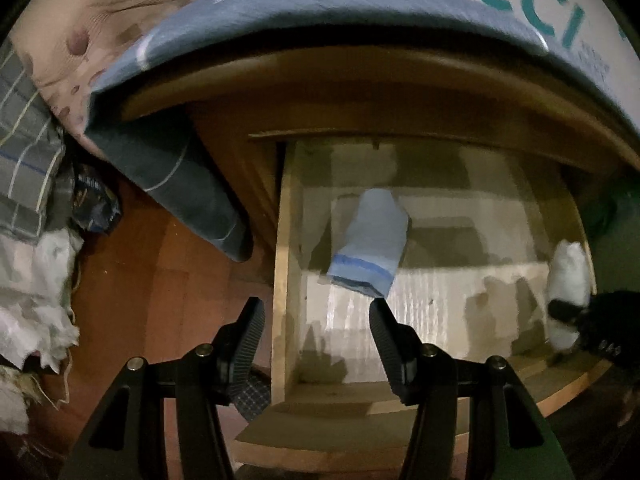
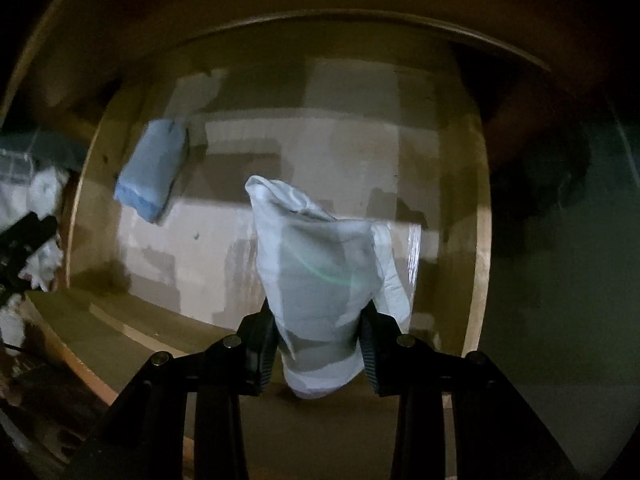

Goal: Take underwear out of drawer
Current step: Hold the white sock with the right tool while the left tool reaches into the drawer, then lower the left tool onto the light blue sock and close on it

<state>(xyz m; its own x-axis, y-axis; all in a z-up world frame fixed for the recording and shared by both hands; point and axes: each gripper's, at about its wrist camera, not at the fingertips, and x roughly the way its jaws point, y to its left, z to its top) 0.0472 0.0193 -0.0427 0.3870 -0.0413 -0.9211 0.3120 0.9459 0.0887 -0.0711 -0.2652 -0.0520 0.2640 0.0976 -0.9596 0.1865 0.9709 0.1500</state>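
Observation:
A wooden drawer point(image 1: 286, 264) stands pulled out below a bed edge. Folded light blue underwear point(image 1: 370, 246) lies on the drawer floor, also visible in the right wrist view as blue underwear point(image 2: 154, 168) at the upper left. My left gripper point(image 1: 316, 312) hovers open above the drawer's left wall, nothing between its fingers. My right gripper point(image 2: 320, 316) is shut on a bundle of white underwear point(image 2: 316, 256), lifted above the drawer floor. In the left wrist view that white underwear point(image 1: 568, 276) and the right gripper point(image 1: 576, 320) show at the drawer's right side.
A blue sheet point(image 1: 280, 12) and a dark quilt corner point(image 1: 176, 184) hang over the bed edge at the left. Crumpled white cloth point(image 1: 36, 292) and a plaid fabric point(image 1: 24, 152) lie on the reddish floor point(image 1: 140, 288) left of the drawer.

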